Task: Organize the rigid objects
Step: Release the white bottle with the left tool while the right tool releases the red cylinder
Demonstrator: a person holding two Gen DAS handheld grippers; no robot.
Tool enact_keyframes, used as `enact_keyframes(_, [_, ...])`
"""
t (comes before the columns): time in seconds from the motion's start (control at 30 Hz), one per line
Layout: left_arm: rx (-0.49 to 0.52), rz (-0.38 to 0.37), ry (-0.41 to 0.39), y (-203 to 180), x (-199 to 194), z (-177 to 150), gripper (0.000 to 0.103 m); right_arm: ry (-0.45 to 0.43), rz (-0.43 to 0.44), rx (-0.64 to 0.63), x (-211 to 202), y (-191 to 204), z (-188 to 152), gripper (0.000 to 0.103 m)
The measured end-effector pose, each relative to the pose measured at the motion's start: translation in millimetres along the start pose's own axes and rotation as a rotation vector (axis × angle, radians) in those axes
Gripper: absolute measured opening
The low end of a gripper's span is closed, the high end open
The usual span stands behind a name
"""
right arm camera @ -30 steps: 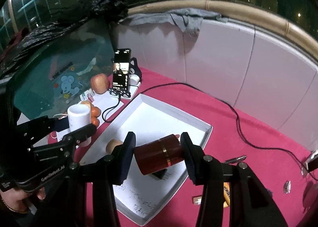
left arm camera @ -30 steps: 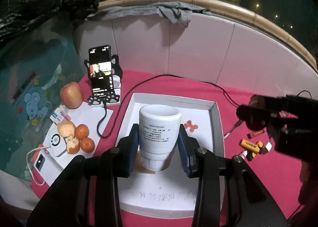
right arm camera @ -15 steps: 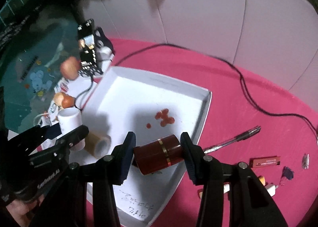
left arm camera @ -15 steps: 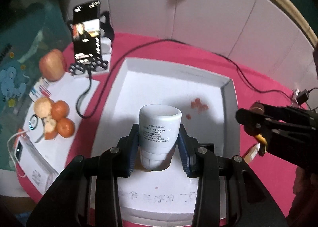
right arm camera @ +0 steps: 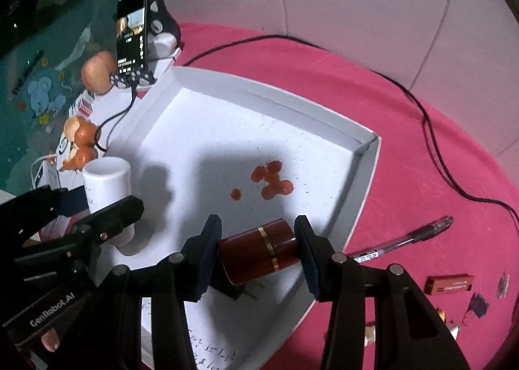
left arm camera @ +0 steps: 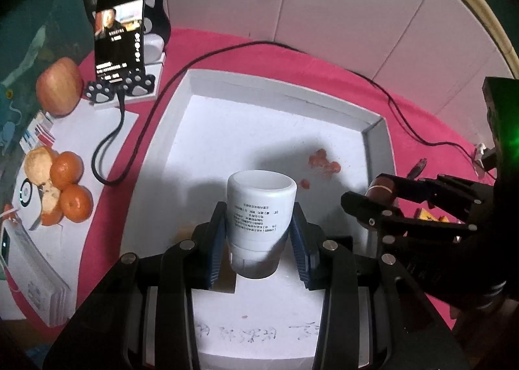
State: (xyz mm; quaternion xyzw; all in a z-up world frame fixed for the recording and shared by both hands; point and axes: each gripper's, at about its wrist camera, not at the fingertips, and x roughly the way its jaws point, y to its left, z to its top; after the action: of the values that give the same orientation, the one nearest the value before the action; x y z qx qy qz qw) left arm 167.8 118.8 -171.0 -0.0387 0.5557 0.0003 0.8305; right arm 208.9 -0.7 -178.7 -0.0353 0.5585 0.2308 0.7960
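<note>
Two grippers: both loaded, over the white tray [left arm camera: 285, 101].
Left gripper [left arm camera: 259, 246]: pads clamped on the white bottle [left arm camera: 261, 208], upright, cap end down, at the tray's near-left floor; contact with the floor unclear.
Right gripper [right arm camera: 258, 250]: clamped on the dark red cylinder [right arm camera: 259, 251], lying tilted over the near-right edge.
Right of tray: pen [right arm camera: 405, 240] on pink cloth [right arm camera: 421, 159].

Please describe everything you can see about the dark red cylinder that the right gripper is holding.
The dark red cylinder looks glossy, like lacquered plastic or metal, with two thin gold bands around it. It lies almost level, slightly tilted, clamped end to end between the pads of the right gripper. It hangs over the near right part of the white tray, casting a shadow below; whether it touches the tray floor cannot be told.
</note>
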Motion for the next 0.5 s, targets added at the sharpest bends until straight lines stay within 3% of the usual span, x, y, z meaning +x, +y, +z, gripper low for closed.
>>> enact_keyframes(0.2, [0.004,-0.002,0.005,-2.6,9.7,2.8,0.037,-0.011,-0.025,-0.032,3.8,5.2,-1.0,0.047])
enact_keyframes(0.27, [0.005,0.003,-0.002,-2.3,10.9,4.3,0.041,-0.022,-0.033,-0.045,1.4,7.1,0.5,0.047])
enact_keyframes(0.3, [0.001,0.007,-0.013,-1.1,10.3,4.9,0.045,-0.030,-0.038,-0.045,0.0,6.8,1.2,0.047])
enact_keyframes(0.37, [-0.019,0.047,-0.039,4.6,7.7,5.2,0.079,-0.040,-0.043,-0.031,-2.0,3.4,2.5,0.049])
enact_keyframes(0.4, [-0.034,0.064,-0.055,9.5,5.5,4.8,0.085,-0.043,-0.049,-0.021,-2.5,1.4,3.4,0.052])
enact_keyframes(0.47, [-0.060,0.078,-0.076,16.8,1.7,4.0,0.095,-0.047,-0.059,0.016,-4.8,-7.8,5.0,0.085])
enact_keyframes(0.5, [-0.071,0.092,-0.086,19.7,-1.2,3.2,0.095,-0.049,-0.065,0.029,-5.4,-11.8,4.3,0.090])
